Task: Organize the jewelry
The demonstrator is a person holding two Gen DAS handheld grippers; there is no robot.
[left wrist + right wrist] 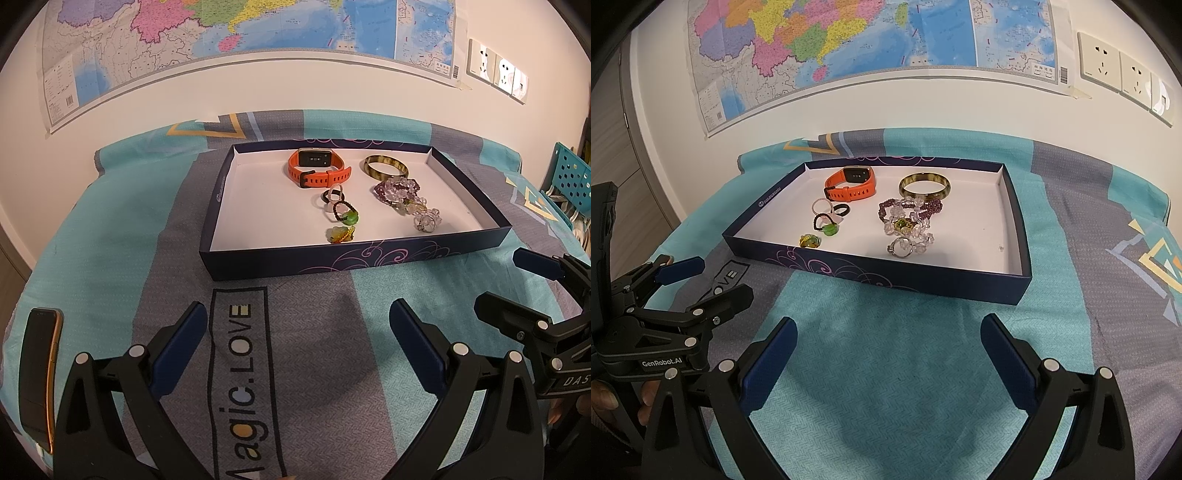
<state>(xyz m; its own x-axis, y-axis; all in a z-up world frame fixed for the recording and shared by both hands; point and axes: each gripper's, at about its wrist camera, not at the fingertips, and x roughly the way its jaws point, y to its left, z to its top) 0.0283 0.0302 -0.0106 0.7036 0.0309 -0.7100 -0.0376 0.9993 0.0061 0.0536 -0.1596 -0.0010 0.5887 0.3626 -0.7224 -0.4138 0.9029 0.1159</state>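
Left wrist view shows the left gripper (297, 314) low over a teal and grey cloth (110, 229), its two blue-padded fingers spread wide with nothing between them. Ahead of it a shallow dark blue box (369, 256) with a white floor sits on the cloth and holds all the jewelry. An orange watch (319, 168) stands at the back of the box, and a brown-and-yellow bangle (386, 166) lies to its right. In front of the bangle sits a tangle of purple and clear bead bracelets (397, 190), with a clear-stone ring (426, 219) nearer the front wall. Several small rings (334, 195) cluster in front of the watch, one with a green stone (349, 218), and a yellow-green piece (340, 234) lies just behind the front wall. A phone (38, 373) lies on the cloth at the left edge.

In the right wrist view the right gripper (888, 328) hovers over the cloth in front of the box, fingers also spread apart and holding nothing. A map (849, 48) hangs on the wall behind, with wall sockets (1123, 68) to its right.
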